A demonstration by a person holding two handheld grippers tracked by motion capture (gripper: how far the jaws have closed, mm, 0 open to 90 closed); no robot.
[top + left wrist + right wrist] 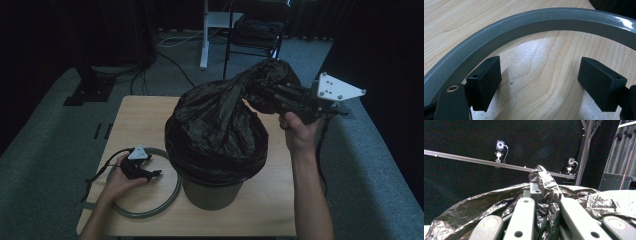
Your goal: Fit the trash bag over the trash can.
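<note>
The right gripper (280,95) pinches a gathered fold of the black bin bag (220,125) lining the grey waste bin (210,192) on the wooden table (135,115). The left gripper (150,172), jaws apart and holding nothing, rests inside the grey bin ring (172,195) lying just beside the bin.

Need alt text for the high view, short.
The right claw is shut on a bunched fold of the black bin bag, which lines a grey bin on a wooden table. The left claw rests open on the table inside a grey ring beside the bin.
</note>
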